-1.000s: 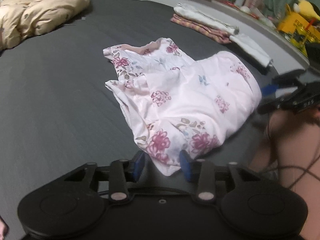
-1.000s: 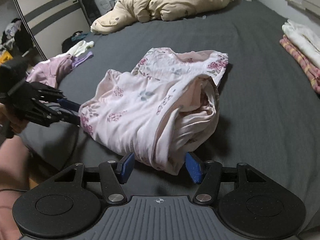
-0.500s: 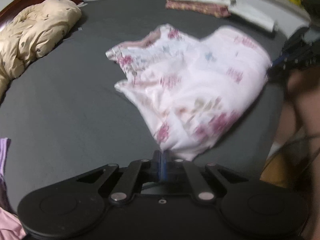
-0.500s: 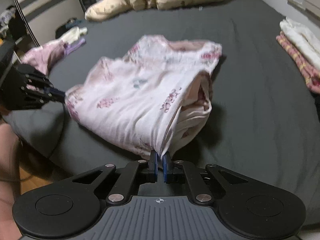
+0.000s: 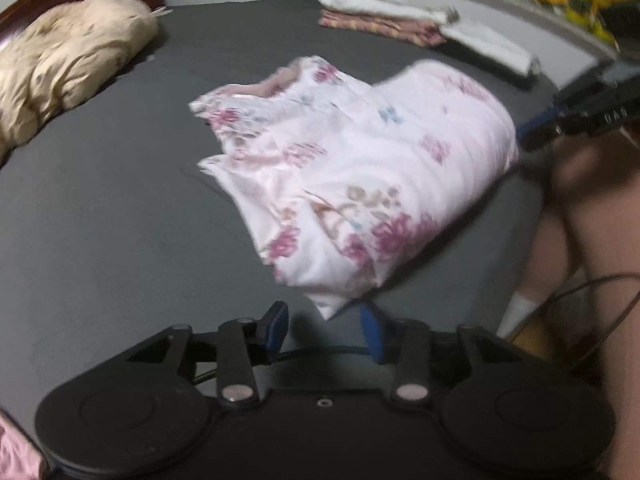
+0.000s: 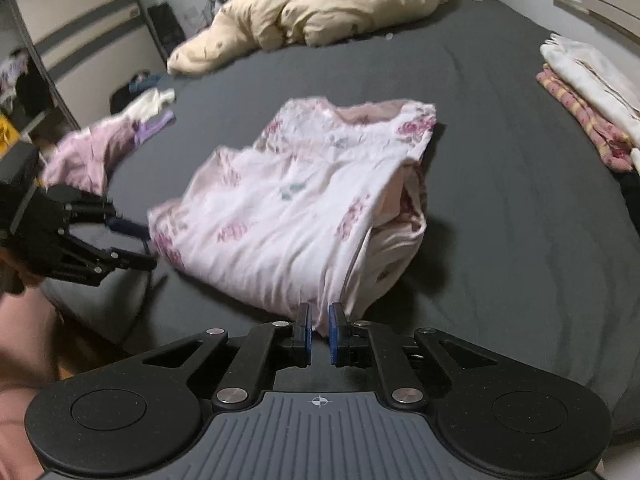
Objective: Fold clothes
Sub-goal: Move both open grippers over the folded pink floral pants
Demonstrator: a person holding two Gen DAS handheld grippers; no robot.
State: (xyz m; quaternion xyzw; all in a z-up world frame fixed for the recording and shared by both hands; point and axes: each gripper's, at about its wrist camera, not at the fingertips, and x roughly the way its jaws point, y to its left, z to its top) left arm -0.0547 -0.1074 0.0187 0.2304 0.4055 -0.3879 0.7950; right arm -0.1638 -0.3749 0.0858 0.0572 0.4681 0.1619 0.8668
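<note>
Dark grey bed sheet [image 6: 500, 208] fills both wrist views and carries everything I work on; no container shows in either view (the stacks simply lie on the sheet). Ahead of my claws lies the floral garment [image 6: 296, 208], pale pink with magenta blossoms, loosely folded into a bulky bundle, its neckline at the end away from me and its layered edges open toward my right side.

My right claw [image 6: 319, 330] points steeply down at the near edge of the bundle; its blue pads [image 6: 305, 330] stand almost together and are just starting to part, with a pinch of the hem between them. My left claw [image 5: 324, 330] reaches the garment's other near corner; its jaws are opening, and that corner hangs between the pads without either one pressing on it. From the right wrist camera the left claw appears at the left of the bundle, beside its edge.

Beyond the garment a cream duvet [image 6: 320, 12] is heaped at the far end of the bed. Right of my right claw sits a pile of folded clothes [image 6: 592, 92]; to the far left lies an unfolded pink-and-purple heap [image 6: 100, 148].
</note>
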